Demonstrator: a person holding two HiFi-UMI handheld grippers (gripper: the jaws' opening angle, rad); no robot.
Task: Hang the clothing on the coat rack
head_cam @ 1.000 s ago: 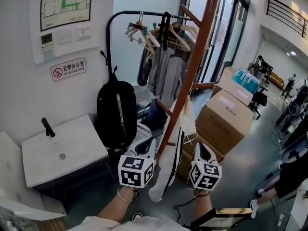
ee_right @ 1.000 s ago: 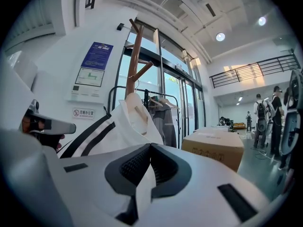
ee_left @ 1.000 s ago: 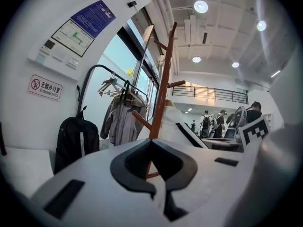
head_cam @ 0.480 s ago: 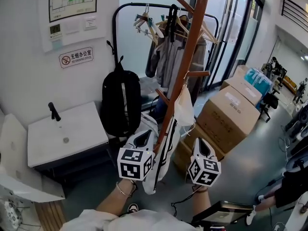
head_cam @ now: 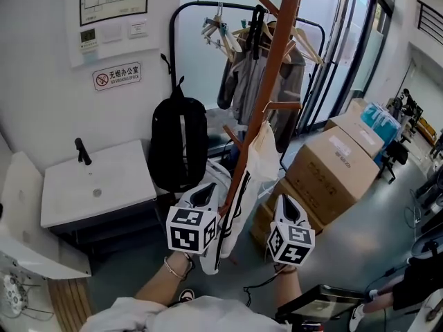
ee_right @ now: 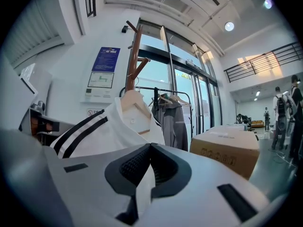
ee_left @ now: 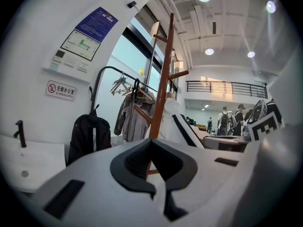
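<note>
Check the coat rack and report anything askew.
The white striped jacket hangs lopsided from a lower peg of the coat rack. Most of its fabric droops down one side of the pole instead of hanging evenly.

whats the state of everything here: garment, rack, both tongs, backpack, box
white garment, hung on a wooden hanger on the rack
coat rack, upright
left tongs, shut, nothing between them
right tongs, shut, tips together
black backpack, hanging from the black rail
cardboard box, closed
</note>
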